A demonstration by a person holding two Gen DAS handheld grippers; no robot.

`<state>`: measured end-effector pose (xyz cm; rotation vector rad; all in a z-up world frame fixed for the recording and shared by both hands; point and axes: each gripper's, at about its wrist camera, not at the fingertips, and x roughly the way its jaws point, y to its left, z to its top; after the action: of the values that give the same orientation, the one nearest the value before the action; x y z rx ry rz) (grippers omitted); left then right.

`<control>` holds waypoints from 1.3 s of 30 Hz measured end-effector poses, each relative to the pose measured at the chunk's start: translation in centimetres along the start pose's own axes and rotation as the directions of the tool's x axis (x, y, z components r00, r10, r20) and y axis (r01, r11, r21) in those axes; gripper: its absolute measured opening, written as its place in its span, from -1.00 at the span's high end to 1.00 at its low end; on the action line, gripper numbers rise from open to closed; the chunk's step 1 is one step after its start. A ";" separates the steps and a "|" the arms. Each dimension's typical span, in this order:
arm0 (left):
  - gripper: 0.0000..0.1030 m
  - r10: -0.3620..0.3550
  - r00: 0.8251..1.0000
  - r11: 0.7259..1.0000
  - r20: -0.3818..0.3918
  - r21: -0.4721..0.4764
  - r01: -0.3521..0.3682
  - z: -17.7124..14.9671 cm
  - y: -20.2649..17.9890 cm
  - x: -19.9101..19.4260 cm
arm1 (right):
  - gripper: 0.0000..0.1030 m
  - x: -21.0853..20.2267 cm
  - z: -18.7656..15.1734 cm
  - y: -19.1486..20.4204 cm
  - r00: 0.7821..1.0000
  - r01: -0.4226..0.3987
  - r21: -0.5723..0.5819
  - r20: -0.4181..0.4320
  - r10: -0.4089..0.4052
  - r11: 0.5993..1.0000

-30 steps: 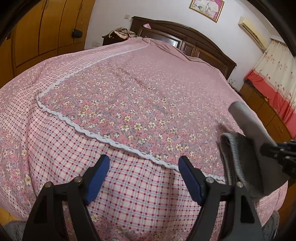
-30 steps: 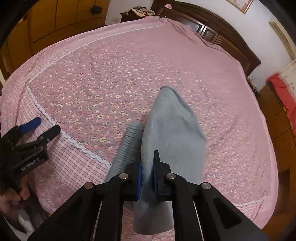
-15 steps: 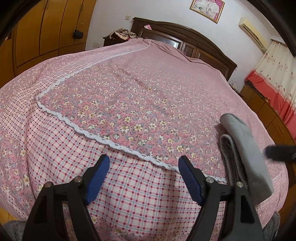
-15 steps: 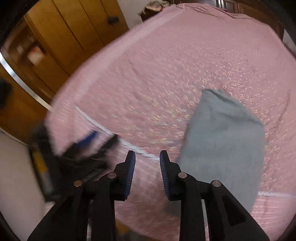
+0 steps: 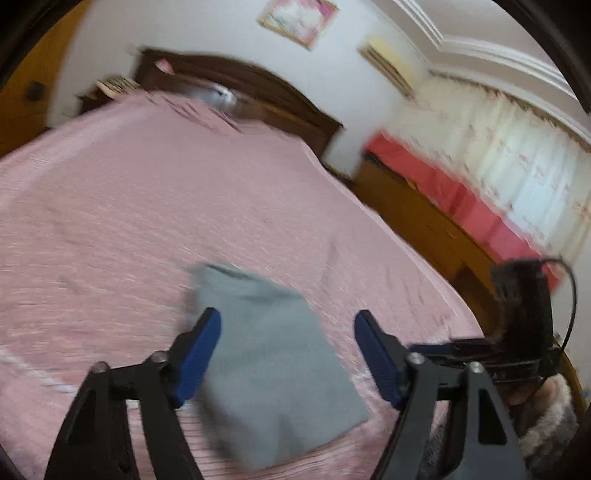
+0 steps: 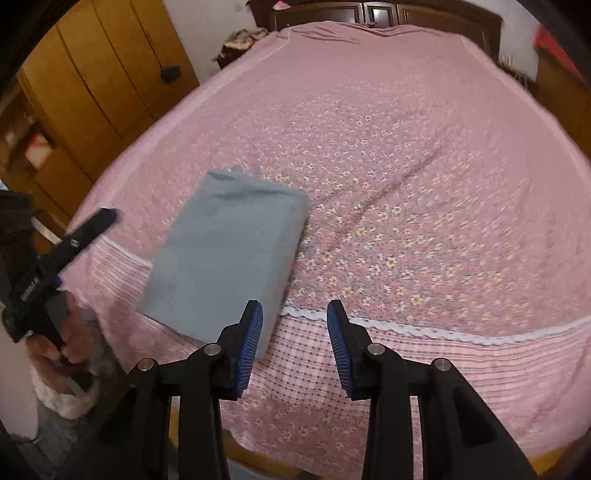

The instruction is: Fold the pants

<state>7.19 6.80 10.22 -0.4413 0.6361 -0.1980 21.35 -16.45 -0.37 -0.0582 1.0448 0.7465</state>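
Observation:
The grey pants (image 6: 229,254) lie folded into a flat rectangle near the front edge of the pink bed (image 6: 424,147). They also show in the left wrist view (image 5: 273,369), blurred. My left gripper (image 5: 288,354) is open and empty, just above the near end of the pants. My right gripper (image 6: 294,332) is open and empty, to the right of the pants' near corner. The left gripper also shows in the right wrist view (image 6: 74,243), left of the pants. The right gripper's body shows in the left wrist view (image 5: 517,332), at the right.
A floral pink bedspread with a white lace seam (image 6: 406,326) and a checked border covers the bed. A dark wooden headboard (image 6: 369,11) stands at the far end. Wooden wardrobes (image 6: 92,85) stand on the left. A low wooden cabinet (image 5: 424,229) and red-and-white curtains (image 5: 498,166) run along the right.
My right gripper let go of the pants and opened, then drew back to their right. The pants now lie flat. My left gripper swung right and now sits over the pants.

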 end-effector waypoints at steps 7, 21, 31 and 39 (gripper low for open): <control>0.53 0.205 0.968 0.975 -0.146 0.112 -0.190 -5.3 2.2 5.1 | 0.39 8.5 0.5 0.3 0.962 -0.258 0.090 -0.065 0.264 0.962; 0.14 0.166 0.984 0.983 -0.069 0.086 -0.159 -4.7 3.6 -0.7 | 0.37 5.3 -8.1 8.4 0.894 0.015 0.305 0.422 -0.149 0.952; 0.04 0.182 0.981 0.982 -0.073 0.063 -0.178 -7.7 4.1 1.0 | 0.37 9.2 -8.1 5.8 0.931 -0.023 0.344 0.348 -0.105 0.939; 0.01 0.168 0.984 0.985 -0.053 -0.036 -0.170 -6.4 4.6 -1.4 | 0.35 8.9 -8.4 8.1 0.923 0.026 0.264 0.363 -0.125 0.964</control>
<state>2.39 9.21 4.26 -0.4201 0.7240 -0.0345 12.72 -8.86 -9.46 0.2582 0.7553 0.5196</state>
